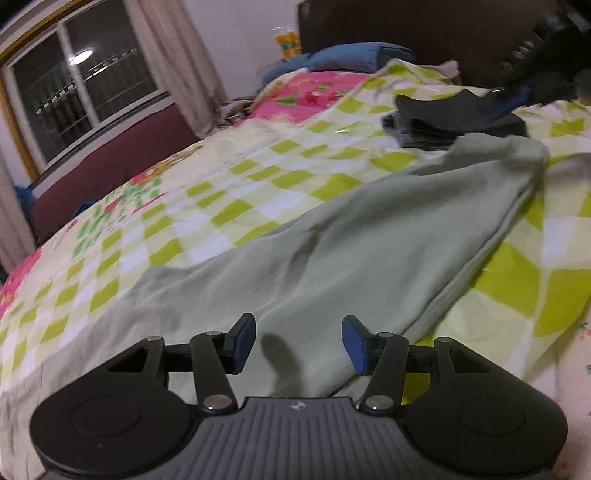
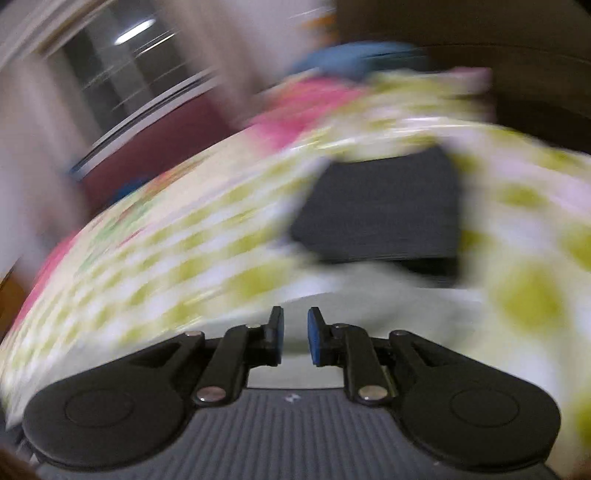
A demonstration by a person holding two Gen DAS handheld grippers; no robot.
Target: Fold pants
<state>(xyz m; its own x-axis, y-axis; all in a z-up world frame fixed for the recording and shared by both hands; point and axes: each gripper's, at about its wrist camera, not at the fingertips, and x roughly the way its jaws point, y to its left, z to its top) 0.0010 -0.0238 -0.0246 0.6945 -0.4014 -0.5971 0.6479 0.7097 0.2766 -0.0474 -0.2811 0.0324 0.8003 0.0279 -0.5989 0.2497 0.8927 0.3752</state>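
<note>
Pale green pants lie spread across the checked bedsheet, running from the near left to the far right. My left gripper hovers just over their near end, open, with nothing between its blue pads. The right wrist view is smeared by motion. There my right gripper shows a narrow gap between its pads with no cloth in it, above the far end of the pants. The right gripper also appears blurred at the top right of the left wrist view, above the dark clothes.
A stack of dark folded clothes sits on the bed just beyond the pants. Blue pillows and a dark headboard are at the far end. A window and curtain stand to the left.
</note>
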